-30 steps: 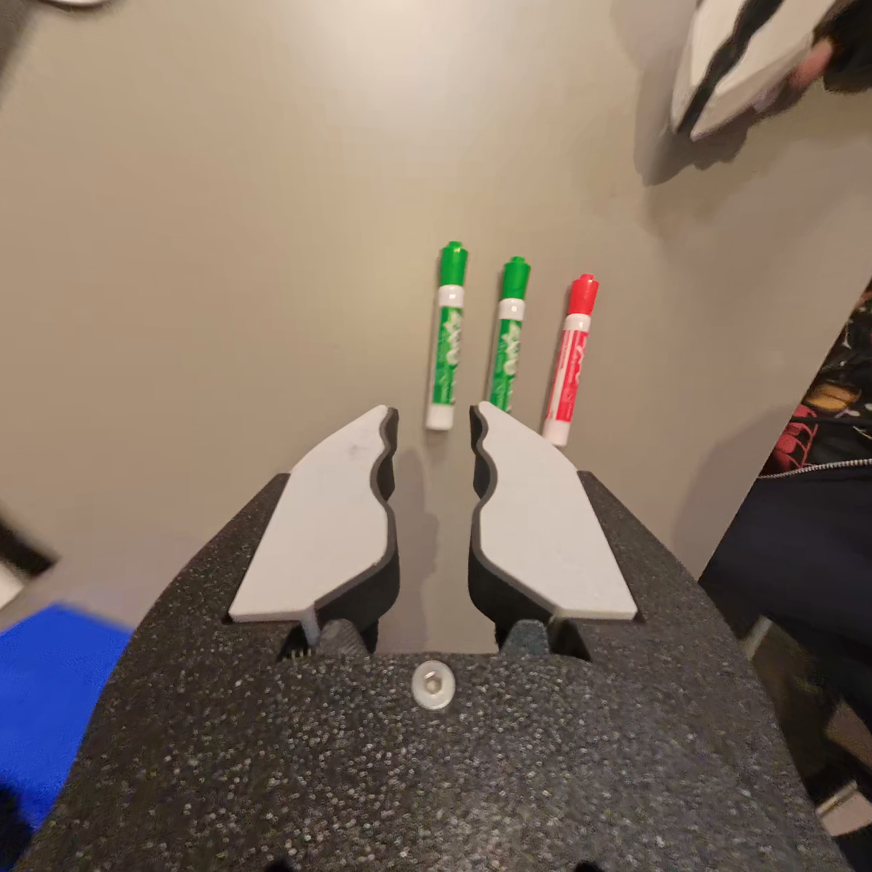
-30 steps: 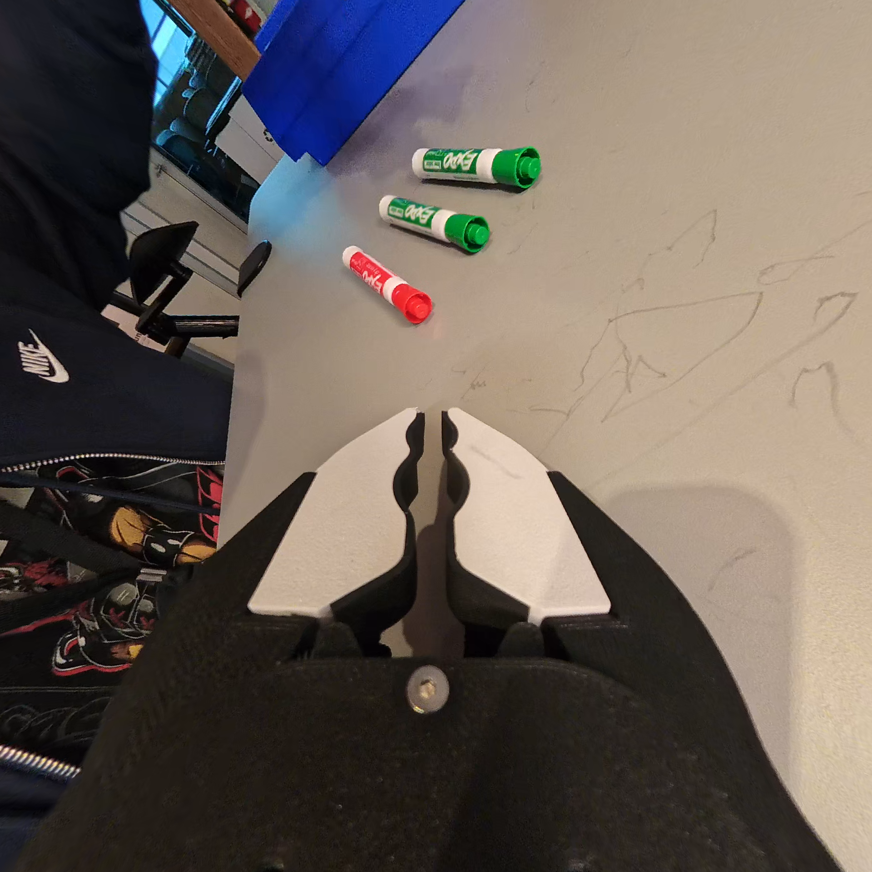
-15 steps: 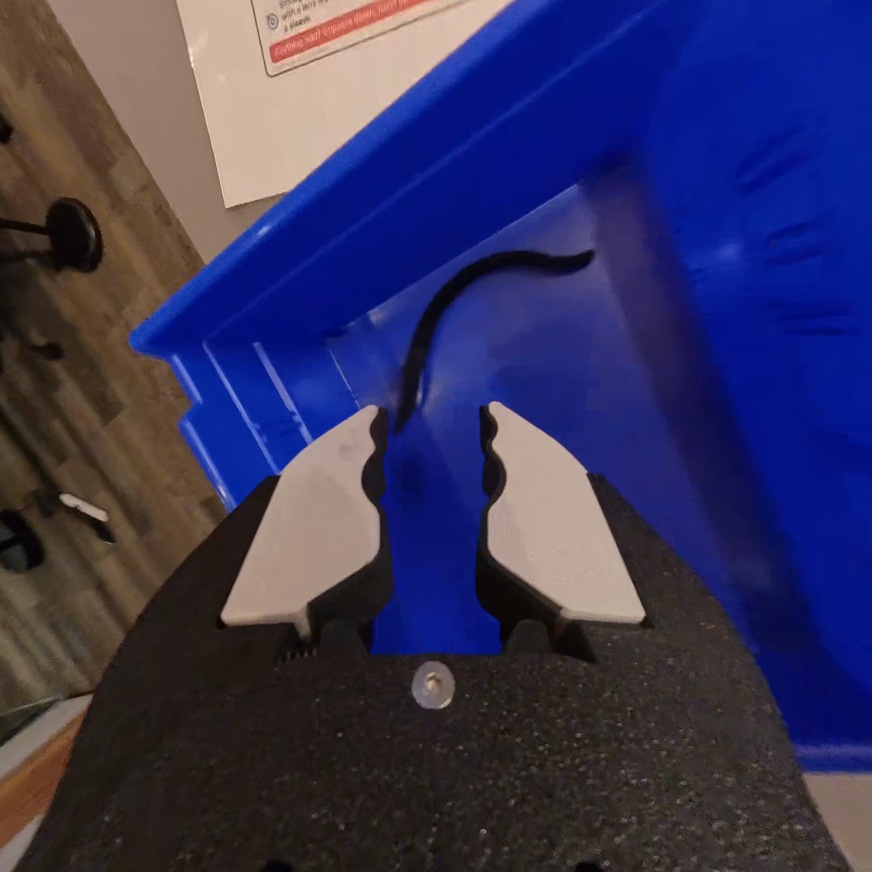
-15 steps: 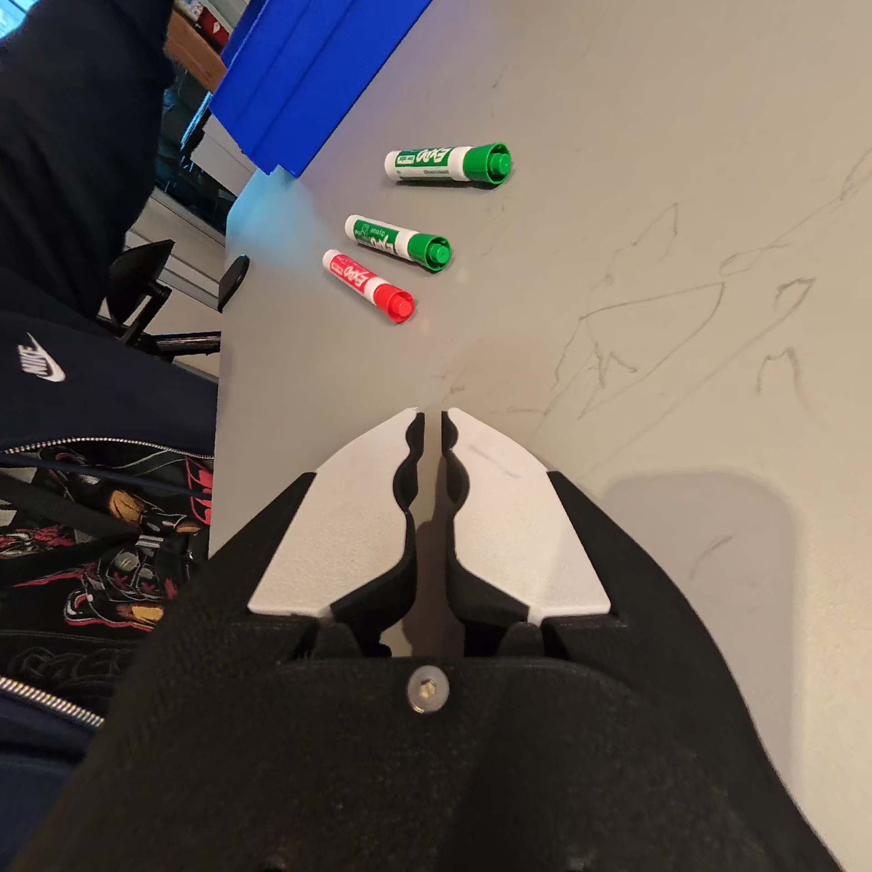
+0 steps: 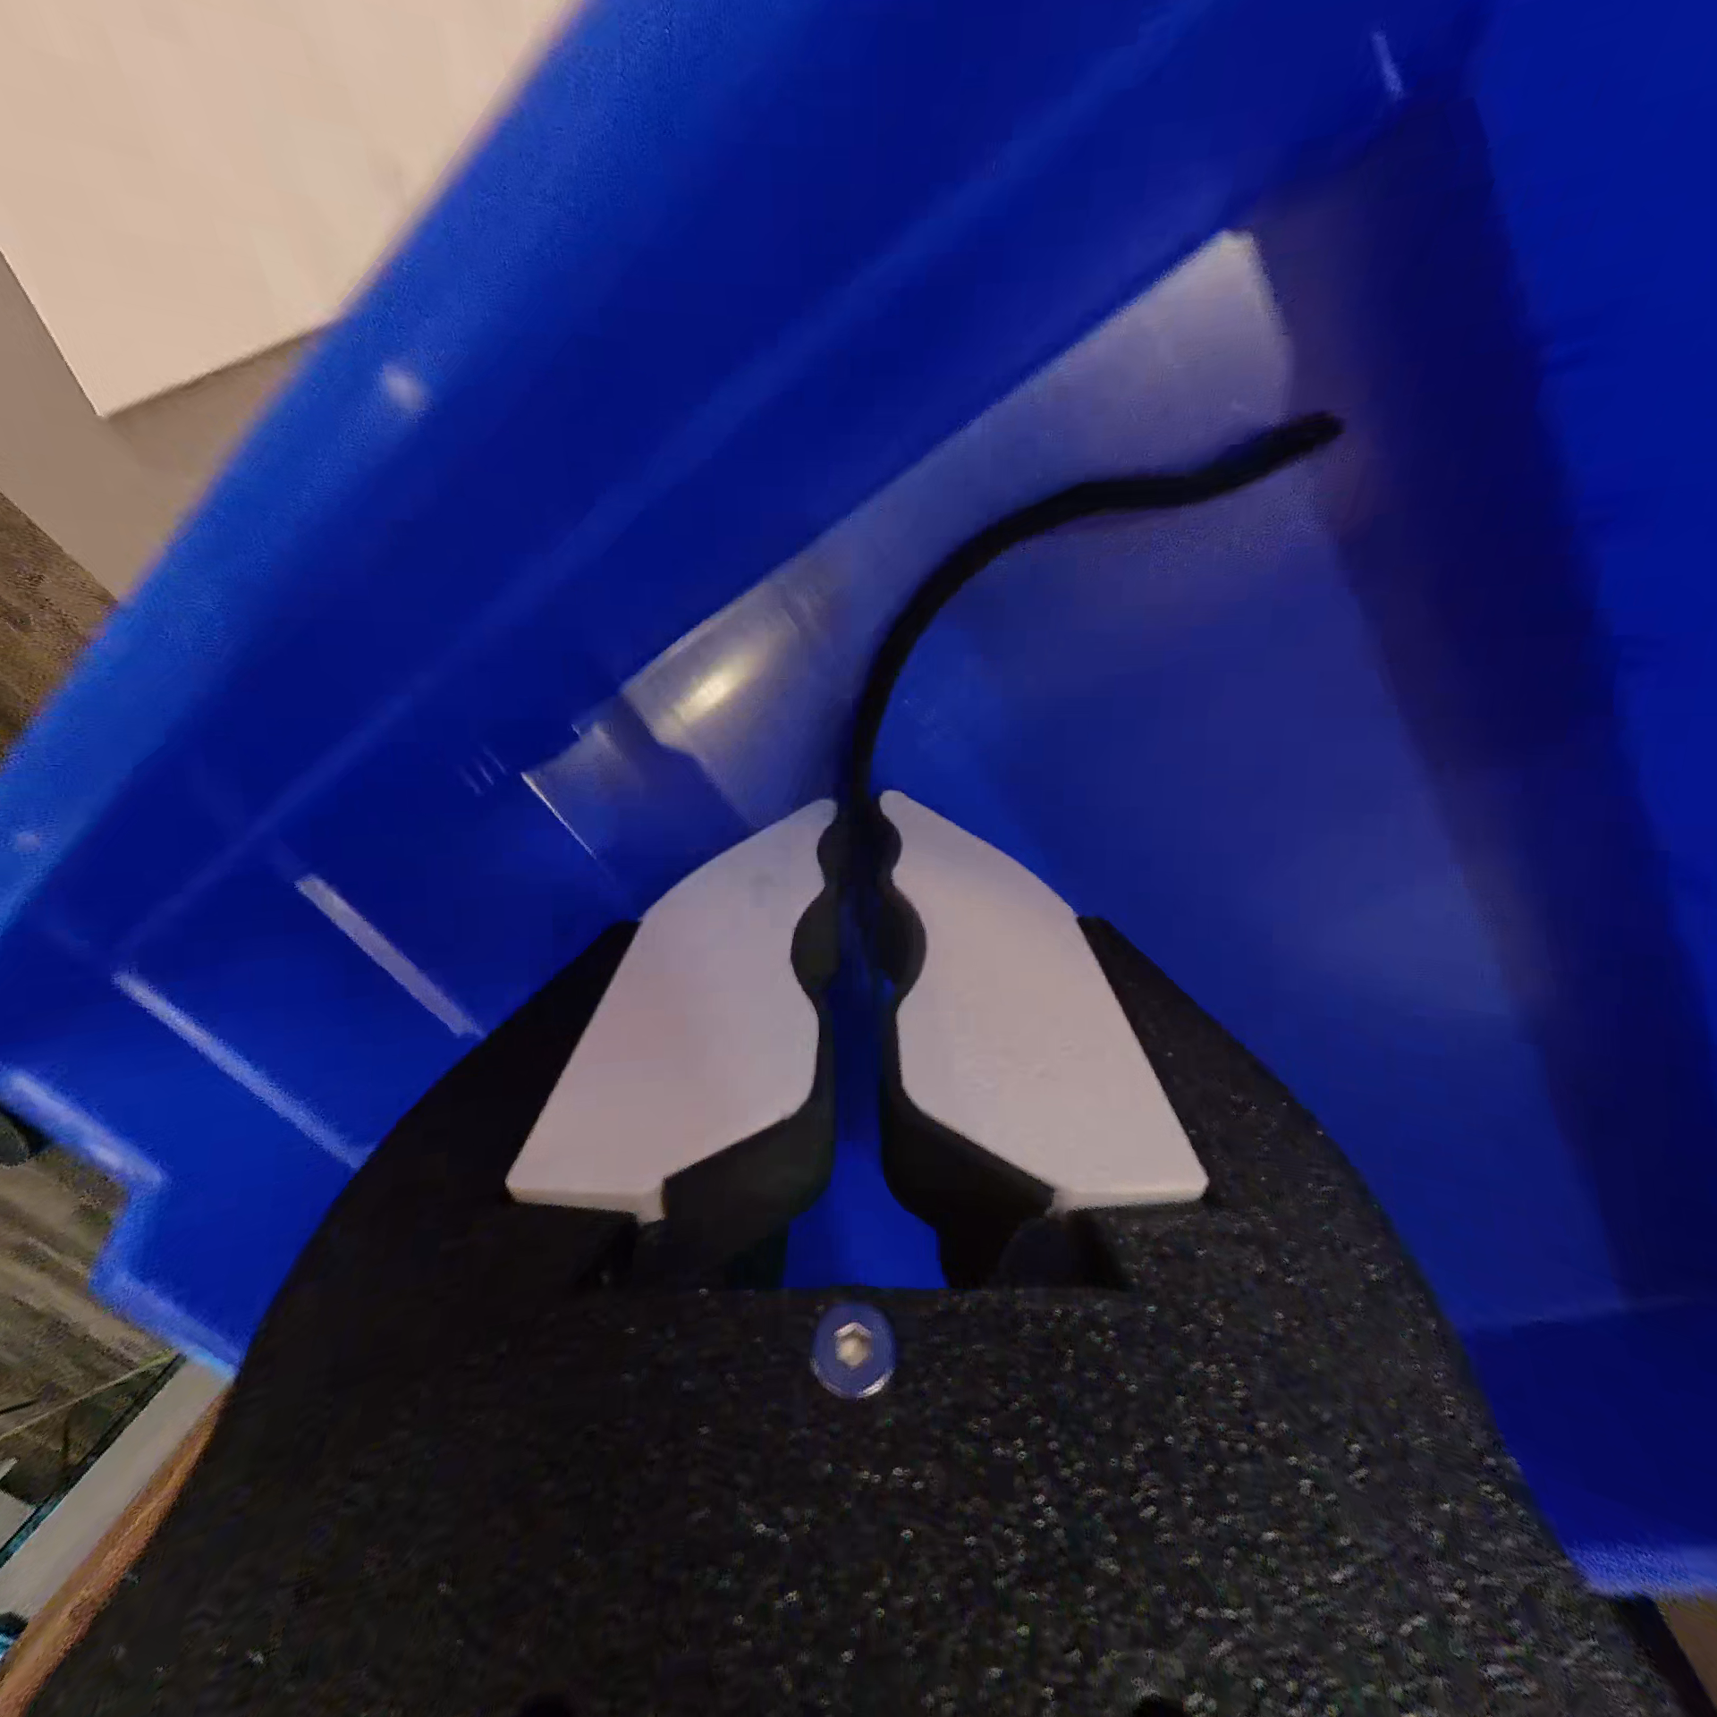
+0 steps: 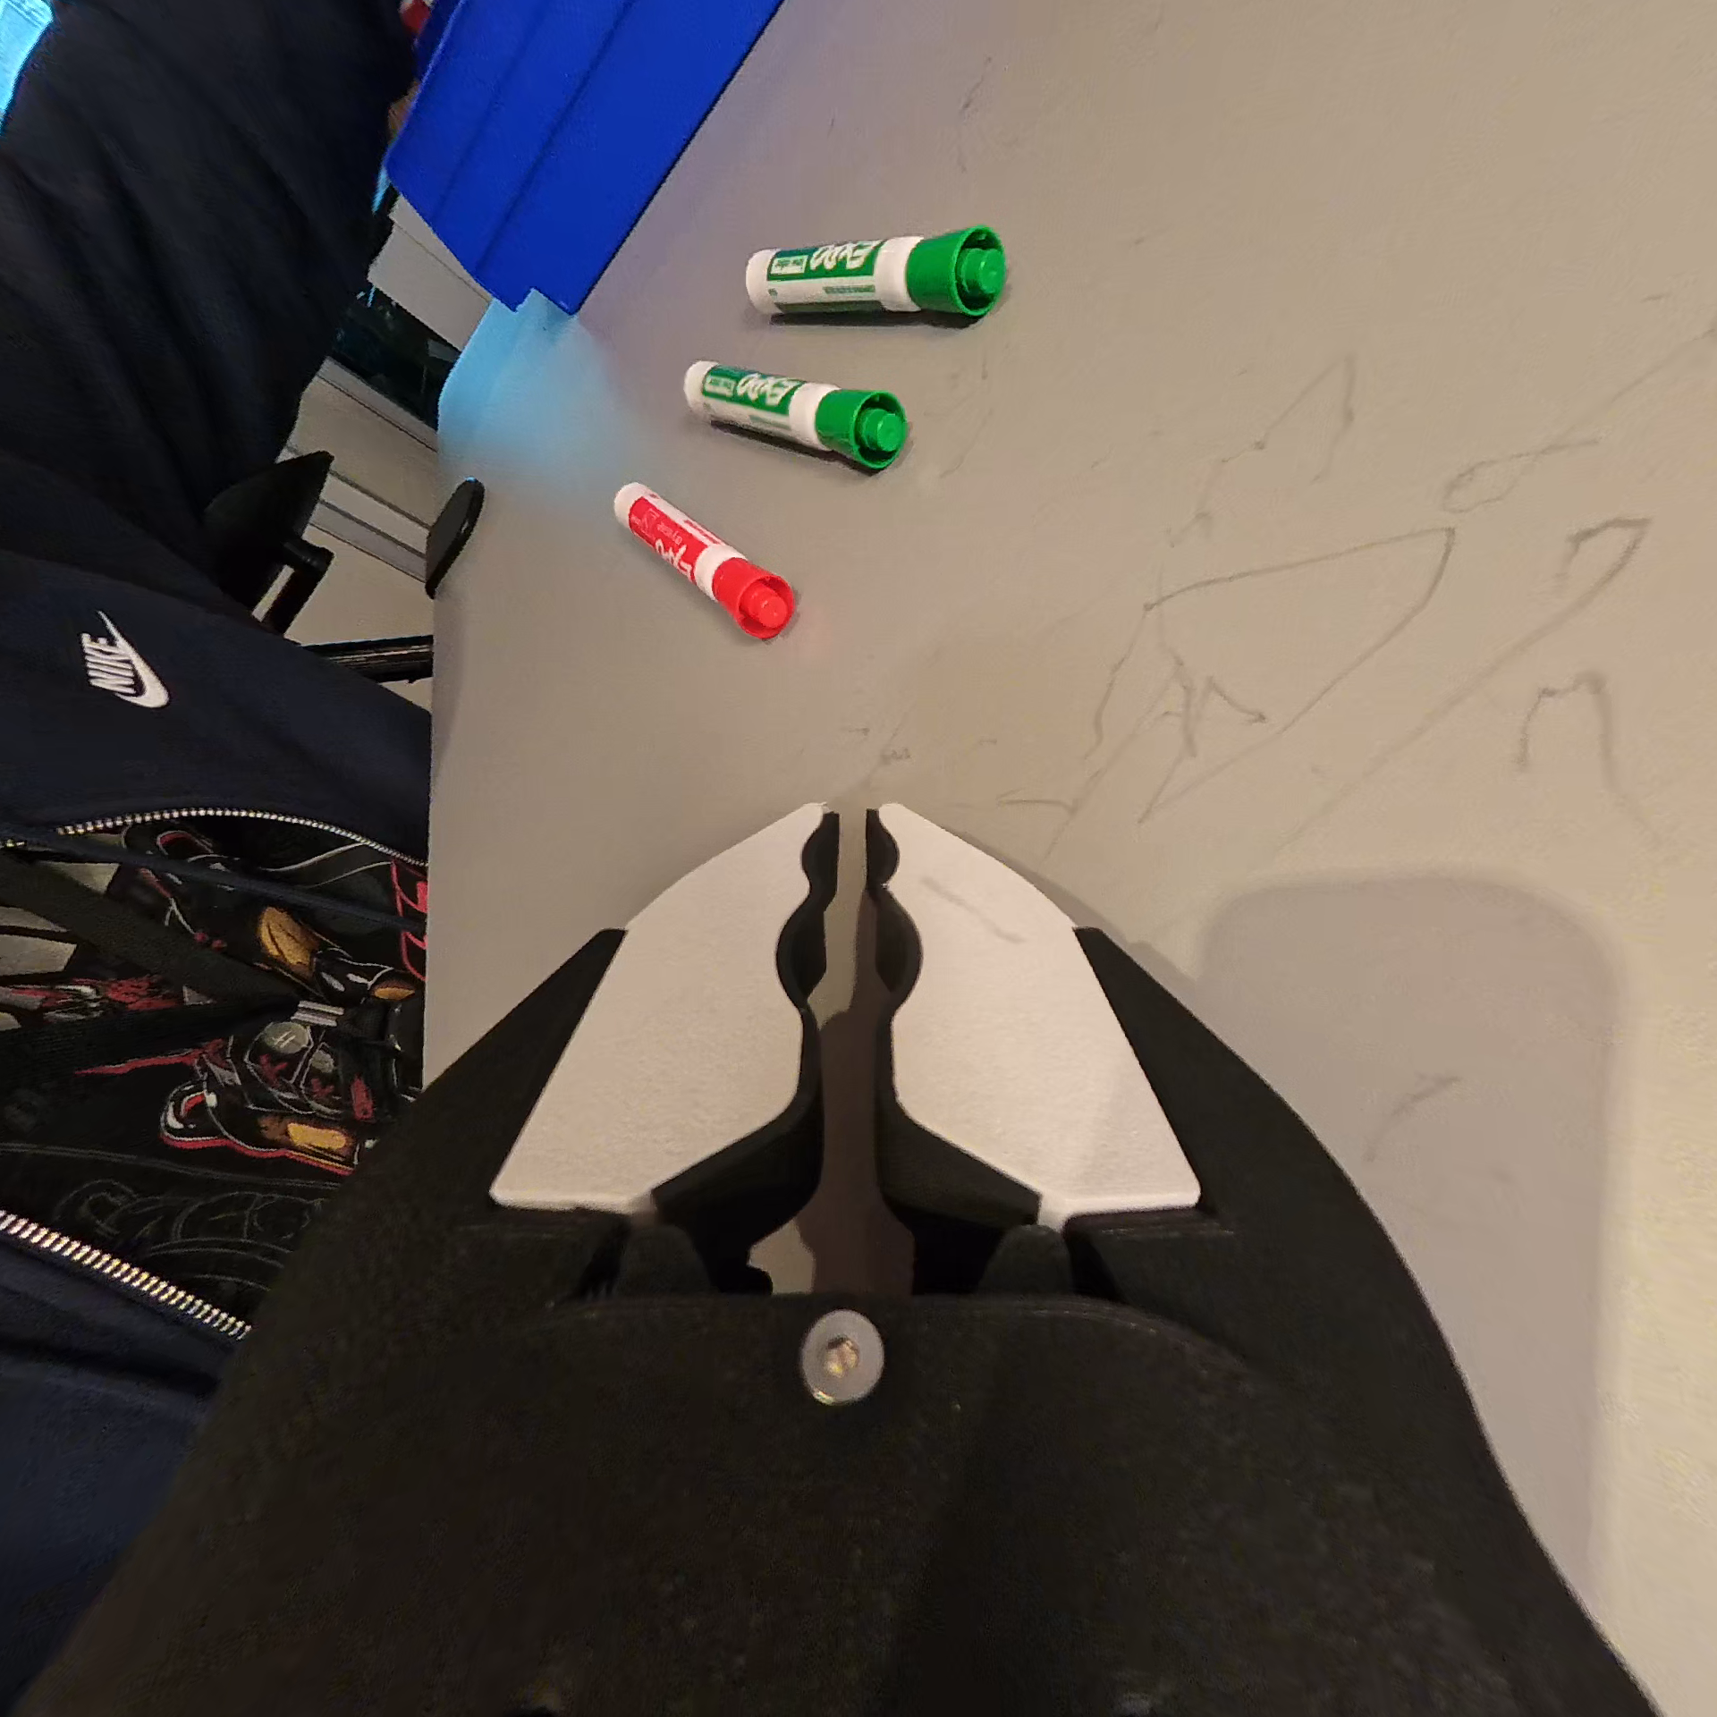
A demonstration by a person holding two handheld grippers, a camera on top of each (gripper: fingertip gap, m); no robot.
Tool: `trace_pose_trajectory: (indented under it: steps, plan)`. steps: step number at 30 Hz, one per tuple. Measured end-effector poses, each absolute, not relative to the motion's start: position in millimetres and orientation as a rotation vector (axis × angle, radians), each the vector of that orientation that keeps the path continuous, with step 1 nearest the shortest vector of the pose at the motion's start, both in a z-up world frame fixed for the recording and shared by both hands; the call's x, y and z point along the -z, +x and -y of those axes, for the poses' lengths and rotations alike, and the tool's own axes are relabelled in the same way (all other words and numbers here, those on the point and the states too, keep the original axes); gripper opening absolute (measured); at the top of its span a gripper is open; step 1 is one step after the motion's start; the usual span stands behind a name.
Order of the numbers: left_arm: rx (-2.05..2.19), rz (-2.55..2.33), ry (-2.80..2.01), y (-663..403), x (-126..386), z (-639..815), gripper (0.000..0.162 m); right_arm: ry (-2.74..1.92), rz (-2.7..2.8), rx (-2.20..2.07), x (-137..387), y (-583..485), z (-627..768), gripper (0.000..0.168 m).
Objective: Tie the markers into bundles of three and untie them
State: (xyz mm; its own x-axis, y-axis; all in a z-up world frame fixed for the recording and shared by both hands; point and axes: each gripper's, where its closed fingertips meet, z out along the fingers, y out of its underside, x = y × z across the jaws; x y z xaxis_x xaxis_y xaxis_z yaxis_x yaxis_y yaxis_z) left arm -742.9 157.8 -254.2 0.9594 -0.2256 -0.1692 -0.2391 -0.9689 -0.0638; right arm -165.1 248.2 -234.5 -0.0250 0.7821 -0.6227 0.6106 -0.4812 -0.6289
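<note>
Inside the blue bin (image 5: 1161,836), left gripper (image 5: 859,808) pinches a black tie (image 5: 938,595). Beside the bin on the table (image 6: 1301,279), printed-label markers lie: two green (image 6: 873,274) (image 6: 794,413), one red (image 6: 701,560). Right gripper (image 6: 852,813) is closed, empty.

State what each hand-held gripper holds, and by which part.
The left hand-held gripper pinches a black tie at its near end, inside the blue bin. The right hand-held gripper holds nothing.

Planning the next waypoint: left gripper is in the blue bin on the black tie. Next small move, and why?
Probably lift the left gripper out of the blue bin, keeping it shut: it already pinches the black tie. The red marker and both green ones lie loose, unbundled on the table.
</note>
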Motion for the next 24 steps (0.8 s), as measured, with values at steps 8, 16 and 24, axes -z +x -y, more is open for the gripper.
trace_pose_trajectory:
  steps: [8,16,24]
  plan:
    - [-0.283,-0.352,-2.788,-663,138,-181,0.003,-1.930,1.518,-1.542,222,-163,-244,0.011]
    - [0.079,-0.886,-2.432,-375,78,-275,0.002,-1.692,1.340,-1.527,190,-153,-258,0.021]
    - [0.384,-1.209,-2.580,-188,190,-287,0.003,-1.507,1.141,-1.381,155,-115,-297,0.038]
